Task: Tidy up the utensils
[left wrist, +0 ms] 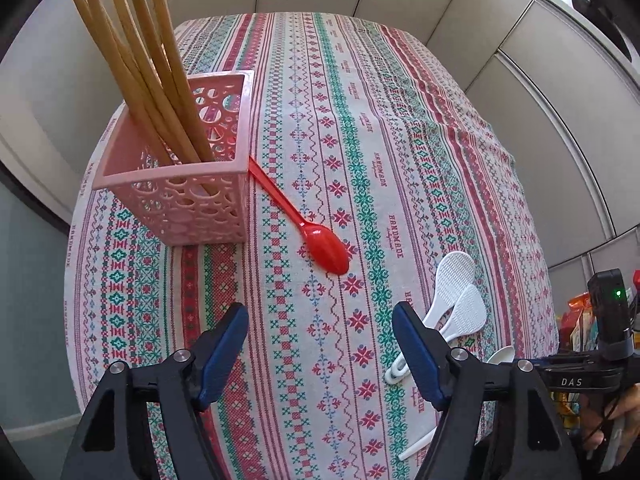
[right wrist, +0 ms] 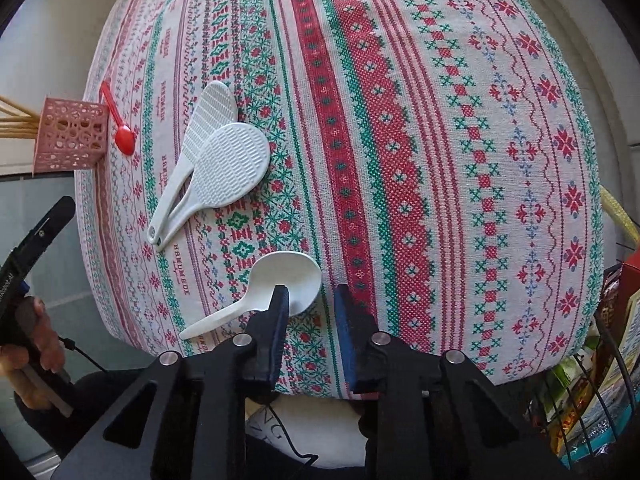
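A pink perforated basket (left wrist: 180,176) holds several wooden chopsticks (left wrist: 156,64) at the table's left edge; it also shows in the right wrist view (right wrist: 72,136). A red plastic spoon (left wrist: 308,228) lies beside it on the cloth, handle touching the basket corner. Two white rice paddles (left wrist: 452,296) lie overlapped to the right, also in the right wrist view (right wrist: 216,160). A white soup spoon (right wrist: 276,288) lies near the front edge. My left gripper (left wrist: 320,320) is open above the cloth, short of the red spoon. My right gripper (right wrist: 310,294) is open, its left finger over the white spoon's bowl.
The patterned tablecloth (right wrist: 440,160) covers the whole table. A wire basket of snack packets (right wrist: 600,392) stands off the table's right side. Grey partition walls (left wrist: 560,80) surround the table. The other hand-held gripper (left wrist: 600,344) shows at the right of the left wrist view.
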Demonstrator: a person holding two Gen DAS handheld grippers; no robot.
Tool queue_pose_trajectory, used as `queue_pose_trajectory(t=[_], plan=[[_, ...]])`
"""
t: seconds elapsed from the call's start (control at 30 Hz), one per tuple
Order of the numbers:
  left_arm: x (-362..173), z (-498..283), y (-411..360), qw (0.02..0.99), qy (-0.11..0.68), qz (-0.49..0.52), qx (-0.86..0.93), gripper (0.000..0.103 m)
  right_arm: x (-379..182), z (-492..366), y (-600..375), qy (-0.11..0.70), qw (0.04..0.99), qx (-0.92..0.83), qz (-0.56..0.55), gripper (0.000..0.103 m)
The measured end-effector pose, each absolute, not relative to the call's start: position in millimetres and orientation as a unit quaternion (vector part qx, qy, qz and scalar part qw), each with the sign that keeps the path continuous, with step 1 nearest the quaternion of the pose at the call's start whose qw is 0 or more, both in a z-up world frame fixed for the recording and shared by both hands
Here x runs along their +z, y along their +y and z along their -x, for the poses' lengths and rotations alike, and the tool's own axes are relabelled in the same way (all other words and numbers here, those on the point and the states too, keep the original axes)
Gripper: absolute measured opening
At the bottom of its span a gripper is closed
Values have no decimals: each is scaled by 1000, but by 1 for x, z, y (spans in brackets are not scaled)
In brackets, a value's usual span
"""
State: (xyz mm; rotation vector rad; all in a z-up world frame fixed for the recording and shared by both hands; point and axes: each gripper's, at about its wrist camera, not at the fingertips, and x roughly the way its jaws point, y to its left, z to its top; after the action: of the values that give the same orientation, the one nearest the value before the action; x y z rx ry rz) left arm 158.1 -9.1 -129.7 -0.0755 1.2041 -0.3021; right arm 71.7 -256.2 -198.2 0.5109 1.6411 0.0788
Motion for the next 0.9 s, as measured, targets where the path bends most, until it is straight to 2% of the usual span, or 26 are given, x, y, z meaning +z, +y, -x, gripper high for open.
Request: queue_pose_trajectory(t=[0.1, 0.2, 0.6, 0.67, 0.9], plan=[[-135, -165, -14, 814, 563, 36, -135, 67, -202, -73, -255, 723, 650, 42, -231, 7], [-144, -174, -23, 814, 568, 40, -119, 62, -199, -76, -257, 715, 655, 47, -240, 4], [-180, -209, -50, 821, 570, 23, -37, 36, -158, -99, -274, 664, 705, 48, -245, 2], [-181, -212, -52, 824, 565, 10, -35, 28, -156, -101, -276, 662, 707, 52, -243, 2], [-179, -205, -47, 799, 591, 24, -111, 16, -146, -111, -286, 643, 722, 53, -249, 2]])
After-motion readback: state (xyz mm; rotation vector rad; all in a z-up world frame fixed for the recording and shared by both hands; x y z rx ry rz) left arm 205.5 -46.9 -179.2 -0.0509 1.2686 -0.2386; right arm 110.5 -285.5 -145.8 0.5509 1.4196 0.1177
